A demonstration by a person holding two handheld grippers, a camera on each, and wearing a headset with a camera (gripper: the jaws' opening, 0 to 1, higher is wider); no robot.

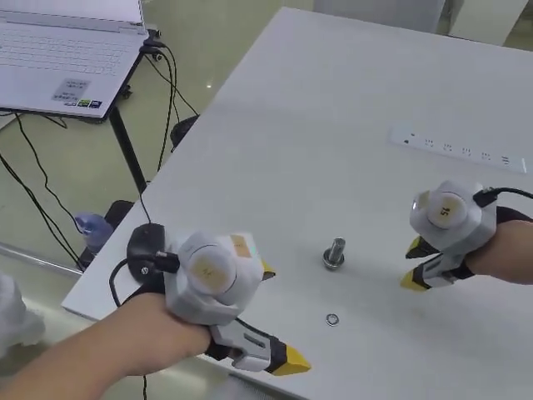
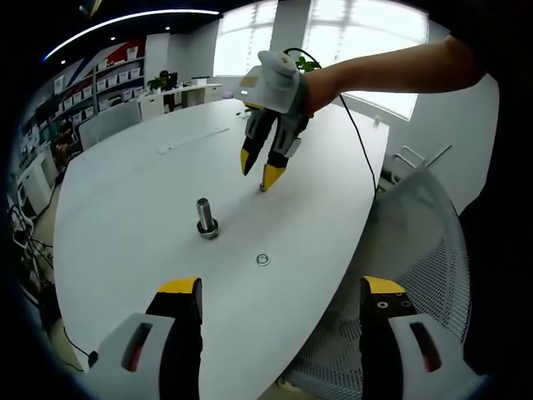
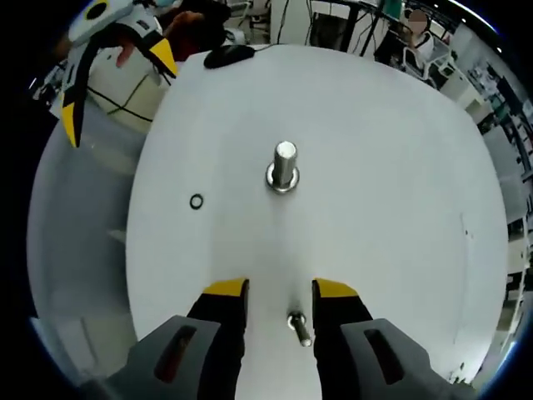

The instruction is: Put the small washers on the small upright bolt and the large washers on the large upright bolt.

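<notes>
My right tool (image 3: 281, 292) has its jaws a little apart. They straddle the small bolt (image 3: 297, 327) at the bottom centre of the right gripper view, and as far as I can see they do not touch it. I cannot tell whether that bolt stands straight. My left tool (image 2: 281, 287) gapes wide and carries nothing, low in the left gripper view. The large bolt (image 1: 334, 252) stands upright in the middle of the counter (image 1: 350, 100), and one loose washer (image 1: 332, 319) lies flat just below it in the head view.

I see three risks. A sideways drift of the right jaws could tip the small bolt. The washer is thin and lies flat on a smooth top, so it may skid away or slip from the pinch. Its size is hard to read, so it could end up on the wrong bolt.
</notes>
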